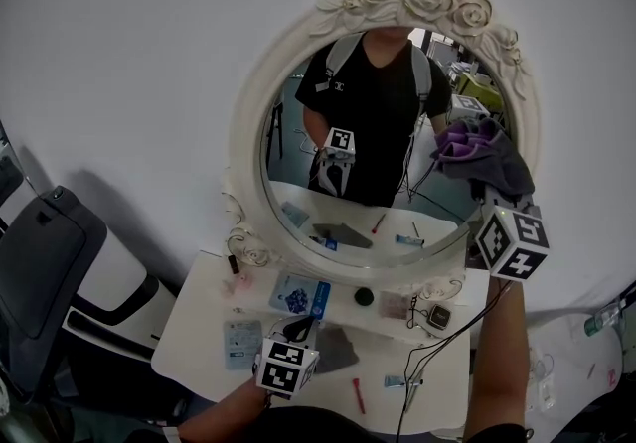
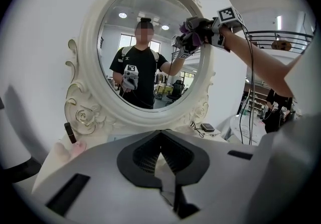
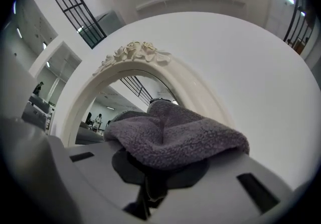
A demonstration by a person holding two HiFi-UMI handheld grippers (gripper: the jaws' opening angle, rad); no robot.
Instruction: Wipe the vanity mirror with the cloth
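Nearest, the left claw (image 2: 161, 168) hangs above the desk (image 1: 199, 337), its jaws together on nothing. Farther up, the right claw (image 3: 150, 188) is clamped on the grey cloth (image 3: 175, 137), which is pressed to the vanity mirror (image 1: 245, 123) at its upper right edge. Wiping looks under way, and most of the glass probably remains.

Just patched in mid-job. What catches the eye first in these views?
The oval vanity mirror in its white rose-carved frame fills the middle of the scene. The right hand-held gripper is shut on a grey-purple cloth at the upper right of the glass. The left hand-held gripper hangs low over the cluttered white table, jaws together on nothing.
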